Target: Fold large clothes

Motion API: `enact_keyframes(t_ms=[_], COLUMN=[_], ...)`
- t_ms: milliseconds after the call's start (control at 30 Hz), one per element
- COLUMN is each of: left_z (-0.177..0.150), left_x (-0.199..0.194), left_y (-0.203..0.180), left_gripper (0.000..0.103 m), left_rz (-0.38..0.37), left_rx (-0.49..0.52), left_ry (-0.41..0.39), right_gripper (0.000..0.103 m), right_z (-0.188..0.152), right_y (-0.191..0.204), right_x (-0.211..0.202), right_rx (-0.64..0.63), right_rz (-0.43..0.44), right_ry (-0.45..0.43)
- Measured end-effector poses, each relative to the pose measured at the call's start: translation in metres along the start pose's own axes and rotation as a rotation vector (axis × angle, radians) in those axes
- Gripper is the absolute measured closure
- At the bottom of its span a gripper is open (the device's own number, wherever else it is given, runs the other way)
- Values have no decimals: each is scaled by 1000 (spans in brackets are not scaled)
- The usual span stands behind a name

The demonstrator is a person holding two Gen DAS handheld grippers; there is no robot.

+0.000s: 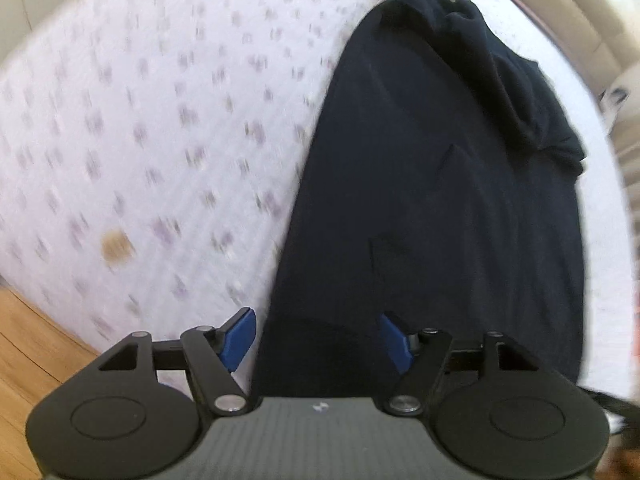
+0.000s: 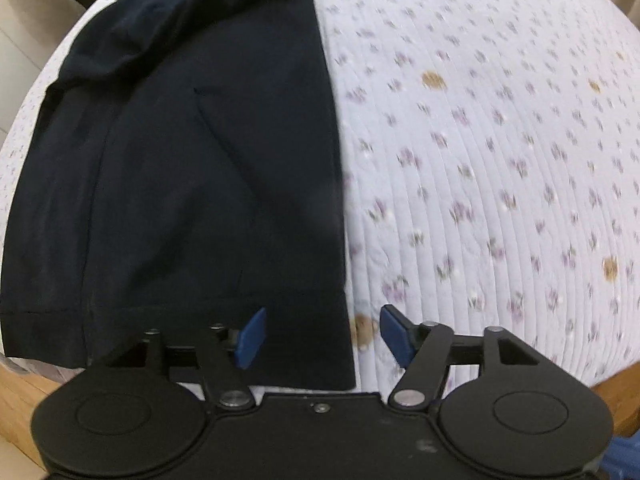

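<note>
A big dark blue piece of clothing lies flat on a bed cover that is white with little purple flowers and a few brown spots. In the left wrist view the clothing fills the right side of the picture, and its straight long edge runs up beside the bare cover. Part of it is bunched up and wrinkly along its far right side. The left gripper is wide open and holds nothing. Its blue fingers sit on both sides of the near edge of the clothing, one over the cover and one over the dark cloth. In the right wrist view the same clothing is on the left, with its bottom hem close to the camera. The cover is on the right. The right gripper is wide open too and has hold of nothing. It hangs over the near right corner of the clothing. A wooden floor shows past the edge of the bed.
</note>
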State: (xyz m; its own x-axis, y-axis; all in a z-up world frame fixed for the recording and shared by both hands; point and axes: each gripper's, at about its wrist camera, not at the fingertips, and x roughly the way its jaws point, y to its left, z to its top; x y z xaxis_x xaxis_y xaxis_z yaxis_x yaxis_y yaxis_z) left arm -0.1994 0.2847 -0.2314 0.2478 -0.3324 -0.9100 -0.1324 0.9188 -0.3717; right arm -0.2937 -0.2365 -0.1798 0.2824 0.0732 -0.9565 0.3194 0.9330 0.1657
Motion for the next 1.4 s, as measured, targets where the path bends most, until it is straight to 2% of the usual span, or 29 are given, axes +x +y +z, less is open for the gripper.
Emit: enact_keyframes(t_ms=[133,267,333,367,400,433,467,500,567,700,800,933,1033,1100,1133,1167,1200,1267,1300,1333,1367,1400], left_z=[-3,-5,-5,-4,-3,-3,-2,0,5,34,75,141,191,219,232,242,249,251,250,246,243,244], left_x=[9,15,17,18,18,17,17,15,10,-25,-45,-46,-37,-33,-30,-26,-23,-18,-15,-10,-6,0], left_y=[9,15,10,5,1,-4,-7,-7,-8,-18,-37,-70,-93,-103,-106,-108,-107,-100,-95,-88,-82,-78], left_gripper=[35,30,39,56,66,71,84,90,92,92,92,92,93,91,89,76,61,55,54,53,52,52], left_rz=[43,4,14,19,20,17,0,-18,-45,-168,-250,-274,-256,-228,-224,-218,-211,-199,-201,-197,-185,-171], left_rx=[12,-1,34,75,107,124,131,127,117,108,138,226,245,222,194,169,151,150,174,198,218,233], left_ry=[21,40,61,81,95,98,104,106,100,-9,-121,-277,-420,-514,-553,-572,-571,-541,-511,-476,-442,-415], right_gripper=[25,24,22,27,38,48,65,77,91,93,93,94,94,94,94,89,73,50,51,47,36,28], right_z=[0,1,1,4,5,6,7,7,14,39,77,142,201,238,256,269,280,292,291,287,281,268], right_y=[-5,-11,-8,-5,-1,2,5,8,9,7,13,24,33,41,45,50,53,56,56,54,52,49], right_x=[8,23,27,27,27,27,27,26,21,-6,-26,-29,-19,-7,1,10,21,36,40,41,42,45], right_rx=[25,67,78,71,58,38,20,7,10,57,23,-22,-36,-17,-3,13,24,20,12,3,-5,-9], right_rz=[-6,29,40,43,52,68,80,87,115,180,190,177,141,131,116,101,83,43,39,32,12,-10], right_ry=[5,55,59,60,59,56,57,57,46,-51,-178,-353,-491,-559,-585,-597,-589,-529,-514,-499,-482,-470])
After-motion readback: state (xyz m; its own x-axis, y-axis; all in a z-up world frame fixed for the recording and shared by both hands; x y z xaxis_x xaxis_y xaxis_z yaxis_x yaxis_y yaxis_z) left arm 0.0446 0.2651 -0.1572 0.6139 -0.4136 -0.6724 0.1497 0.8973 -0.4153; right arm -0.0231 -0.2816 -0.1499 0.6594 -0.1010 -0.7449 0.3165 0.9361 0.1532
